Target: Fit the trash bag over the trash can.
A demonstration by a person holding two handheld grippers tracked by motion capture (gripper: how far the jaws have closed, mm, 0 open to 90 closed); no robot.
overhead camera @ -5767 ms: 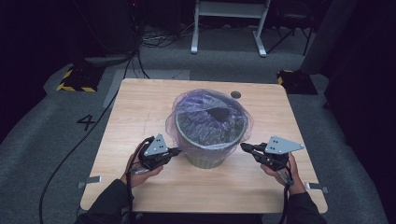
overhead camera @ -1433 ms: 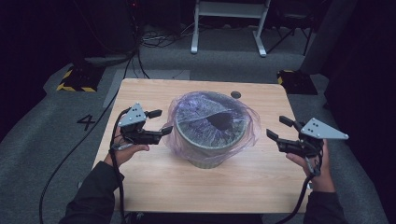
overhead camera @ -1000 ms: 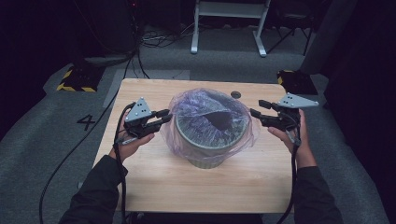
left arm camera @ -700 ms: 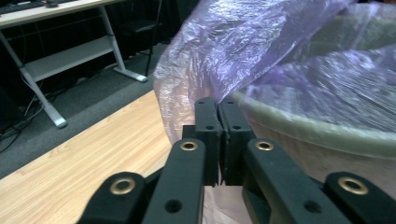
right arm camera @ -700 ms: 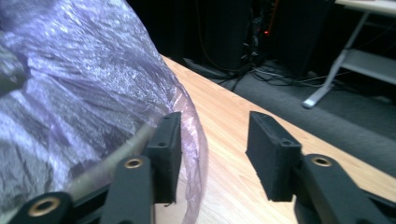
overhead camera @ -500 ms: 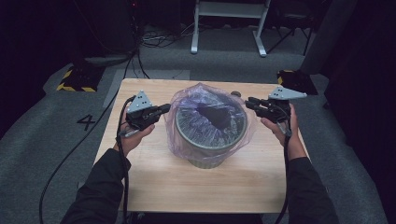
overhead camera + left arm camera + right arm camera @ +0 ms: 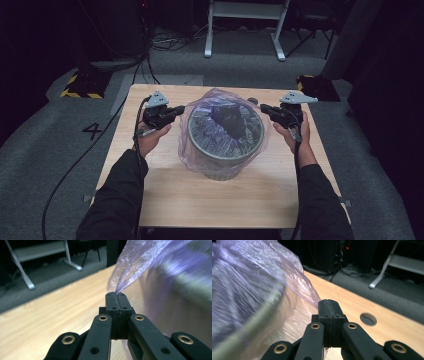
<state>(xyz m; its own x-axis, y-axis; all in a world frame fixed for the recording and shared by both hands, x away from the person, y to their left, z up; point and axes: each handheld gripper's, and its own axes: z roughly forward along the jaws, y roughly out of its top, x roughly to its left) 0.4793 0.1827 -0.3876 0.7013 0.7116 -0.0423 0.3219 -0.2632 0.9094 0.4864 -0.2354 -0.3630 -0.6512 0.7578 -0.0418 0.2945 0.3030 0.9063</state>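
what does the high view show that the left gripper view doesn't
High view alone: the whole grey bin, the dark contents inside the bag, the right gripper and both forearms. Left gripper view alone: the left gripper up close, jaws shut on a pinched fold of the purple bag. Both show the bag, the wooden table and the white frame's legs on the floor beyond.

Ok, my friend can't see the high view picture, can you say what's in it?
Two grippers, left and right, pinch opposite edges of a purple bag lining a bin on a wooden table. A person's dark sleeves come in from the bottom.
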